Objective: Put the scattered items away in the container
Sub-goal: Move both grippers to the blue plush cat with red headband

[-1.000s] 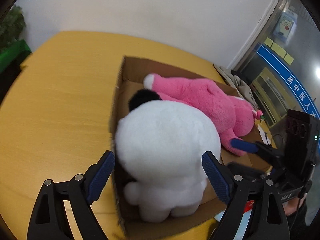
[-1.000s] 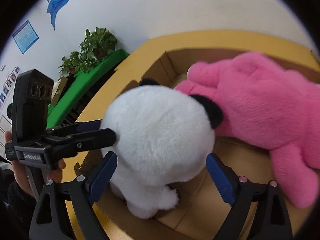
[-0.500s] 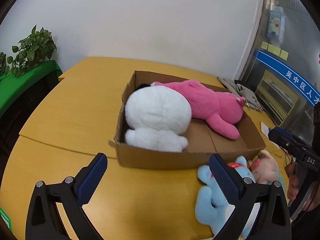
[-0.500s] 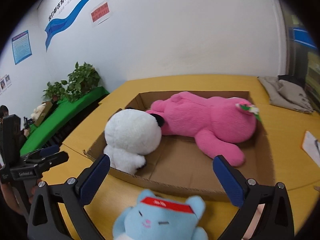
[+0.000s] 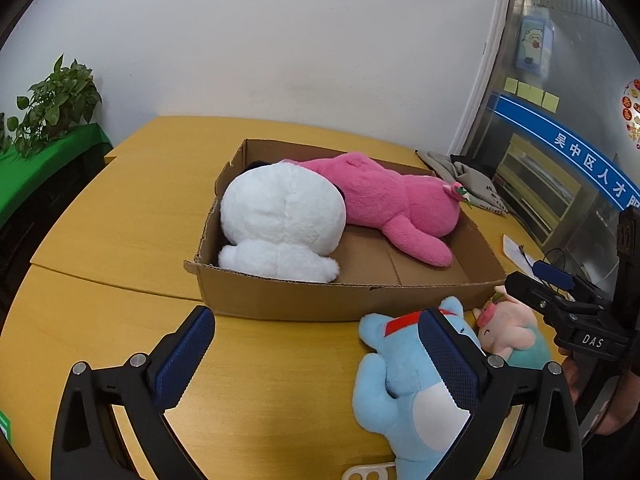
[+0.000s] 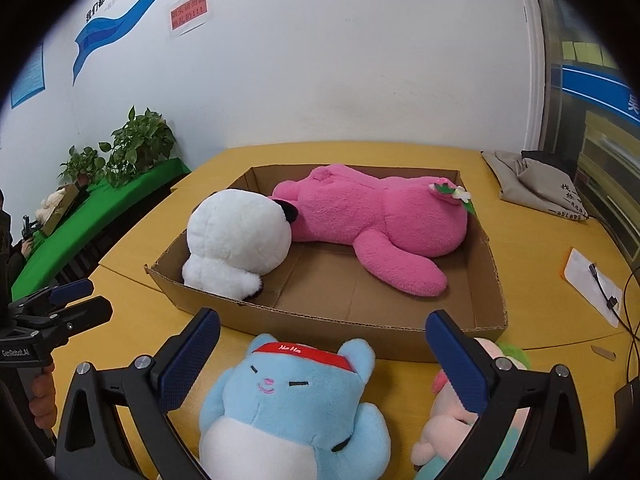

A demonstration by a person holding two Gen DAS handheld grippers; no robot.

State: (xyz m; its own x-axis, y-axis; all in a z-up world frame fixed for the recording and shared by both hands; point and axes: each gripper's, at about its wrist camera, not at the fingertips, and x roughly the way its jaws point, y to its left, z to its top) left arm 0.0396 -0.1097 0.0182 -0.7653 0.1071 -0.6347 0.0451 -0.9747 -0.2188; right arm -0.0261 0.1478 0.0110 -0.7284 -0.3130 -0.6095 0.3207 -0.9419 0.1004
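White-walled room, blue banner and red notice high on the wall; potted plants (image 6: 140, 142) on a green-covered ledge (image 6: 96, 216) to one side, glass door with yellow sticky notes to the other. Yellow wooden tabletop (image 5: 120, 208) under everything.

Shallow cardboard box (image 5: 320, 300) near the tabletop's middle, open-topped. Inside, white plush toy (image 5: 280, 220) against one end, face down; pink plush toy (image 5: 384, 204) lying lengthwise beside it, touching it, small flower at its ear. Outside, just beside the box's near wall: blue plush toy (image 6: 288, 400) with red headband, on its back; pale pink plush toy (image 5: 504, 328) right next to it. Further out: grey cloth bag (image 6: 532, 180), sheet of paper (image 6: 592, 284) with a cable across it.

Left tool (image 5: 320, 364) tilted downward over bare tabletop, spread wide, nothing between the pads. Right tool (image 6: 324, 360) likewise tilted down, spread wide, blue plush toy lying below the gap, pads apart from it. Each tool visible at the edge of the other's view, gripped in a hand.
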